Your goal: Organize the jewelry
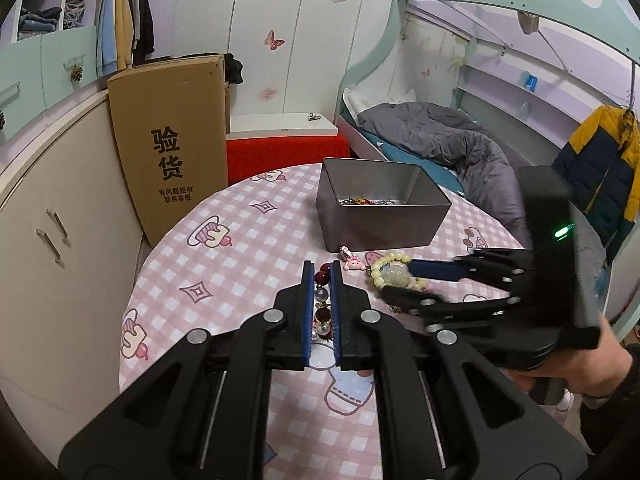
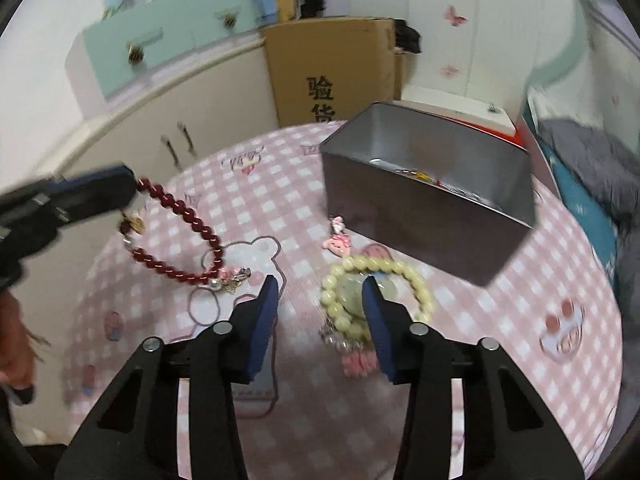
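Our left gripper (image 1: 322, 276) pinches the red bead bracelet (image 2: 180, 236), which only the right wrist view shows hanging off the table (image 1: 224, 264) as a full loop. Our right gripper (image 2: 320, 292) stands partly spread over the cream bead bracelet (image 2: 372, 276), one finger (image 2: 378, 320) inside its ring, no pad pressing. A pink charm (image 2: 338, 242) lies just beyond, then the grey tin (image 1: 380, 208) holding more jewelry. Behind are a cardboard box (image 1: 172, 140) and a bed (image 1: 440, 136).
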Available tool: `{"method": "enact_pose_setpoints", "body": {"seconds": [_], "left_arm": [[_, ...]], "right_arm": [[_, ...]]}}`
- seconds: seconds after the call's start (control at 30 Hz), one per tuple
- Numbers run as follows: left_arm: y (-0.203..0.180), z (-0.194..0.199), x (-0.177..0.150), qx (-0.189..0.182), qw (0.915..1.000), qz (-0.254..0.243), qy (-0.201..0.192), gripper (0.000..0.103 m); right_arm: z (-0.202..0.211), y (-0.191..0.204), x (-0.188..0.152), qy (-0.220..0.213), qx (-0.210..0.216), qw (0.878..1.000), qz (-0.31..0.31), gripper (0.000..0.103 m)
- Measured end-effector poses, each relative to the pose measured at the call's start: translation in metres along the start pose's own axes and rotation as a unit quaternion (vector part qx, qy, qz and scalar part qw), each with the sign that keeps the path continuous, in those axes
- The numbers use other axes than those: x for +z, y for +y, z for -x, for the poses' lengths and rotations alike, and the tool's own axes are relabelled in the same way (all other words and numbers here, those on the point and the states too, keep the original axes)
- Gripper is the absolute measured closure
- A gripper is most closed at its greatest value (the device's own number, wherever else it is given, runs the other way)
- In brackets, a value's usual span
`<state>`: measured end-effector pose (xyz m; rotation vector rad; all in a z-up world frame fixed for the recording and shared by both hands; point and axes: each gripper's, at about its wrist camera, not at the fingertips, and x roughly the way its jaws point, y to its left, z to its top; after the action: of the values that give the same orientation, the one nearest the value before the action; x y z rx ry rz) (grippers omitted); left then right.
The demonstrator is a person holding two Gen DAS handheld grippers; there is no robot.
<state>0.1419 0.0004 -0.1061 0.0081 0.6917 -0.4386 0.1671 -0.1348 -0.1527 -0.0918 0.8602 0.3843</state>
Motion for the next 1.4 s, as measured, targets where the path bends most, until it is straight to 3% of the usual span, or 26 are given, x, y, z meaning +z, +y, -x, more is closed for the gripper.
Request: {"method": "enact_pose_setpoints", "body": {"seconds": [0.1, 0.2, 0.37, 0.6, 0.8, 0.87, 0.9, 0.93, 1.0, 1.13, 1.4], "left_arm": [[0.002, -0.001, 0.000, 0.000, 1.0000, 0.002, 0.003, 0.095], [0.004, 0.000, 0.000, 0.000, 1.0000, 0.005, 0.002, 0.095], [0.006, 0.002, 0.005, -0.005, 0.9999, 0.009, -0.003, 0.095], [0.002, 0.006, 0.022, -0.016, 0.9997, 0.003, -0.020, 0.095], [-0.007, 0.009, 0.044, -0.031, 0.9988, -0.009, -0.039, 0.095], [-0.008, 0.009, 0.050, -0.032, 0.9984, -0.011, -0.045, 0.095], [-0.009, 0.009, 0.053, -0.033, 0.9983, -0.011, -0.047, 0.095], [-0.009, 0.010, 0.054, -0.034, 0.9982, -0.011, -0.049, 0.095], [-0.010, 0.010, 0.052, -0.034, 0.9982, -0.011, -0.048, 0.095], [-0.009, 0.006, 0.044, -0.032, 0.9988, -0.007, -0.037, 0.095], [0.000, 0.004, 0.035, -0.026, 0.9993, 0.006, -0.025, 0.095]], "right_arm": [[-0.020, 0.009, -0.002, 0.025, -0.039, 0.998, 0.043, 0.092], [-0.016, 0.006, -0.004, 0.020, -0.036, 0.998, 0.042, 0.095], [0.016, -0.020, -0.002, -0.021, 0.020, 0.999, -0.028, 0.095], [0.064, -0.057, 0.011, -0.075, 0.111, 0.983, -0.121, 0.096], [0.092, -0.064, 0.030, -0.106, 0.120, 0.980, -0.121, 0.096], [0.089, -0.058, 0.034, -0.090, 0.099, 0.986, -0.095, 0.095], [0.083, -0.055, 0.034, -0.075, 0.088, 0.990, -0.084, 0.090], [0.072, -0.048, 0.032, -0.049, 0.068, 0.994, -0.067, 0.078], [0.057, -0.038, 0.023, -0.028, 0.063, 0.997, -0.047, 0.073], [0.024, -0.014, 0.009, 0.012, 0.089, 0.996, -0.018, 0.073], [-0.021, 0.005, 0.004, 0.058, 0.056, 0.996, 0.036, 0.078]]}}
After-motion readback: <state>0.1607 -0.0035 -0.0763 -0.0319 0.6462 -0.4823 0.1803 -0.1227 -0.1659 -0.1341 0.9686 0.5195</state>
